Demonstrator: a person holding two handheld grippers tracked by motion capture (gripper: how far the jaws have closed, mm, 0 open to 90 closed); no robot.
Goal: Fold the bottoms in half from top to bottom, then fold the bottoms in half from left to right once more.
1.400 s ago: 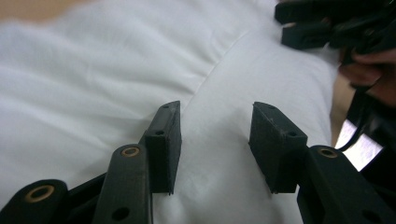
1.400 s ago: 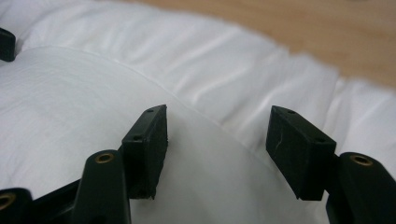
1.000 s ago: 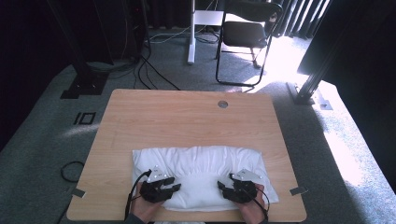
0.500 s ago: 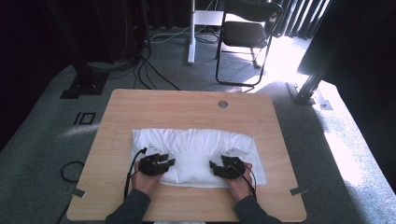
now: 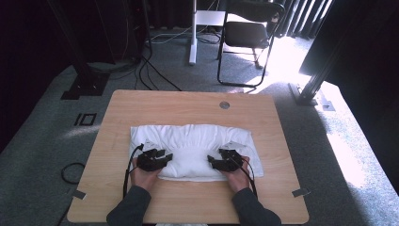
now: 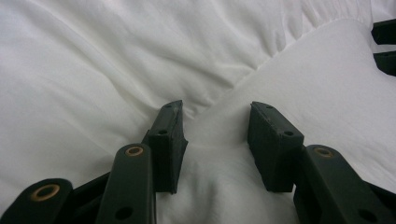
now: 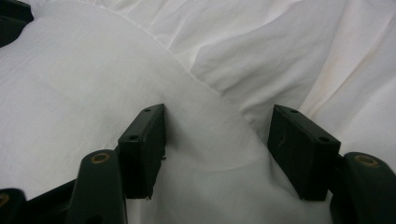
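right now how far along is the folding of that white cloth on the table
The white cloth already lies as a bunched, long bundle across the light wooden table. In hand: the left gripper and right gripper each straddle a raised fold along its near edge; the left jaws have just been opening, cloth between them. Left, probably: flattening the wrinkles and folding it smaller.

A light wooden counter [image 5: 141, 113] with rounded corners stood on grey carpet [image 5: 42, 146]. A small round grommet [image 5: 224, 105] sat in its top near the far edge. A white cloth [image 5: 197, 141], folded into a wide, puffy bundle with gathered wrinkles along its far side, lay across the counter's middle, nearer the person's edge. The wood around it was bare.
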